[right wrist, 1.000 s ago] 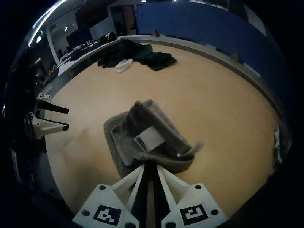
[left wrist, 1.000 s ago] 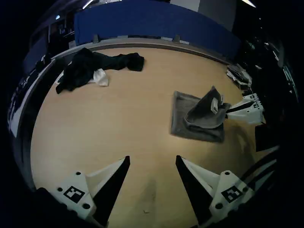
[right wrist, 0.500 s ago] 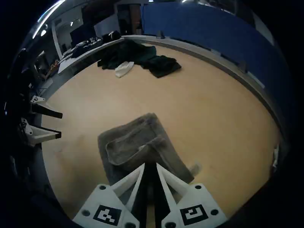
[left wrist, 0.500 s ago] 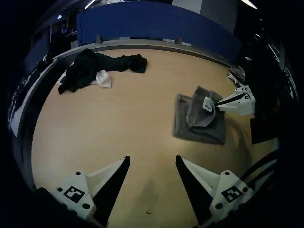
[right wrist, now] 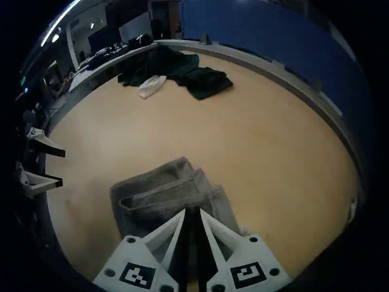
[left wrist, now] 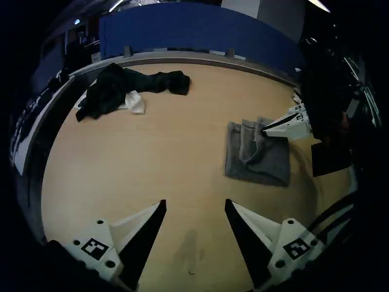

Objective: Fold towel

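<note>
A grey towel point(left wrist: 257, 155) lies folded on the wooden table point(left wrist: 146, 155), right of centre in the left gripper view. My right gripper point(left wrist: 265, 130) reaches in from the right, shut on a raised fold at the towel's far edge. In the right gripper view the towel point(right wrist: 155, 194) spreads just ahead of the right gripper point(right wrist: 192, 210), whose fingers are pressed together with cloth at their tips. My left gripper point(left wrist: 194, 202) hovers open over bare table, well short of the towel. It also appears at the left edge as the left gripper point(right wrist: 62, 168).
A heap of dark clothes point(left wrist: 121, 85) with a small white cloth point(left wrist: 133, 102) lies at the table's far left. The same heap of dark clothes point(right wrist: 180, 70) shows at the back. A blue partition point(left wrist: 194, 29) runs behind the table's far edge.
The right gripper has carried the lifted towel flap across and down; the flap that stood up now lies nearly flat on the lower layer. The left gripper has stayed put, open.
</note>
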### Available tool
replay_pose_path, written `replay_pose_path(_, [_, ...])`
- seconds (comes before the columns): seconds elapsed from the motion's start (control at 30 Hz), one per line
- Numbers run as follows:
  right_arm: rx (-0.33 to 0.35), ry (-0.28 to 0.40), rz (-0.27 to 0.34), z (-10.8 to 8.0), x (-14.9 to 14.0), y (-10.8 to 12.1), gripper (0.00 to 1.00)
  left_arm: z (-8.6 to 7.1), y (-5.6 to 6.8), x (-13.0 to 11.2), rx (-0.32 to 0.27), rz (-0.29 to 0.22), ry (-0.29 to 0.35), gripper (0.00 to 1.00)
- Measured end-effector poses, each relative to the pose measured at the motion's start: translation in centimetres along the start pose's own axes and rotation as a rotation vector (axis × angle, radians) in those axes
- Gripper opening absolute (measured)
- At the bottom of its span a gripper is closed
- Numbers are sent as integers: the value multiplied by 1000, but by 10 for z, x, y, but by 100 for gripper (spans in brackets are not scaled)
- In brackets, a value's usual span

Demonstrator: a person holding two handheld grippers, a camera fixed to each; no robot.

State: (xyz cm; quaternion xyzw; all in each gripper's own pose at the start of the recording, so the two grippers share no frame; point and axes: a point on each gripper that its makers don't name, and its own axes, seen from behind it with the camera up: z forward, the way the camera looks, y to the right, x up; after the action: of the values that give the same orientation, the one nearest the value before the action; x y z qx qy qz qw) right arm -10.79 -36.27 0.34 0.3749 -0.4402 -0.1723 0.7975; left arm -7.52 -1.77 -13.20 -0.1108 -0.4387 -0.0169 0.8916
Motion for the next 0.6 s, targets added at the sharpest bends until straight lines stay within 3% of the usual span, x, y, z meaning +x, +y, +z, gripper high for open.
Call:
replay_pose_path(0.27, [-1,-27,8,16,-3,6,6,3,-1,1,2,2,-1,89])
replay_pose_path(0.6, [4,-22,14,14,-2,6,6,8,2,2,3,10,-1,89])
